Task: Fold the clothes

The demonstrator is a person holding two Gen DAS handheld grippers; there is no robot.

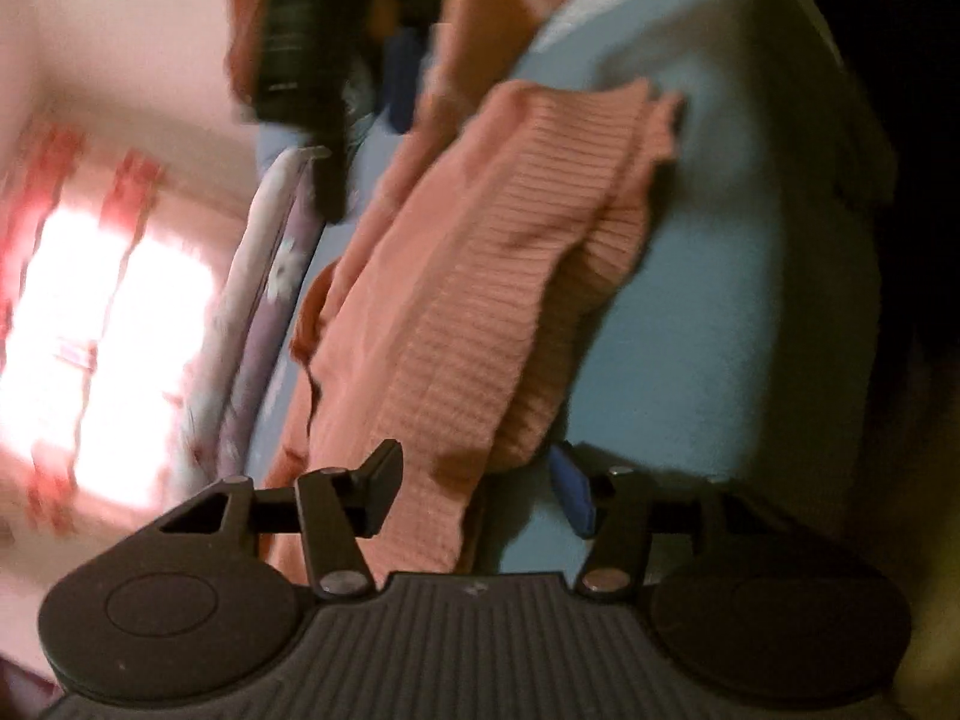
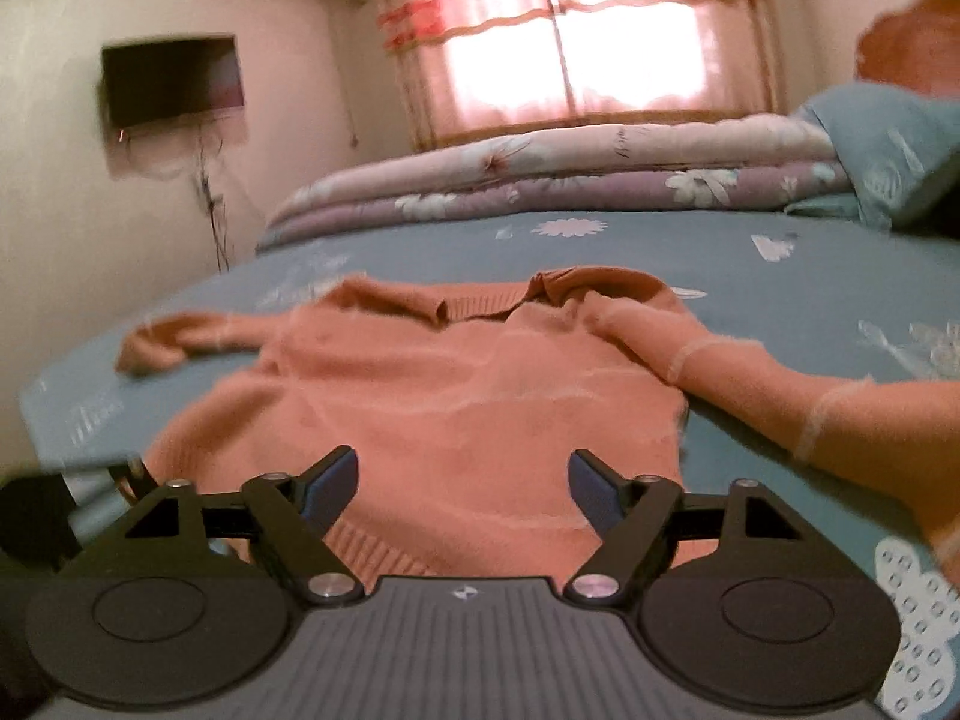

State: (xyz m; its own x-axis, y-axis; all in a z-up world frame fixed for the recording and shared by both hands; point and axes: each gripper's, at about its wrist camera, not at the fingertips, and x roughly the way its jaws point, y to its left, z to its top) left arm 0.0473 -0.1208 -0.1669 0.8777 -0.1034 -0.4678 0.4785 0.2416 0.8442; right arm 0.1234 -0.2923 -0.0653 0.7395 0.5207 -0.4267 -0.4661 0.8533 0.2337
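Peach knitted sweater spread face-up on a blue floral bedsheet, collar toward the far side, ribbed hem nearest the right camera. One sleeve stretched out to the left with its cuff bunched; the other sleeve trailing off toward the lower right. Right gripper spread wide just above the hem, blue-padded fingers well apart, nothing between them. Folded floral quilt stacked along the far edge of the bed, a blue pillow beside it at right. Pink curtains glowing over a bright window beyond; dark wall-mounted screen at left. From the left wrist, everything tilted and motion-blurred: the same sweater hanging across the view over the bedsheet, ribbed knit plainly showing. Left gripper likewise spread, fabric lying in the gap between its fingers, not pinched. Blurred dark object near the top, not identifiable.
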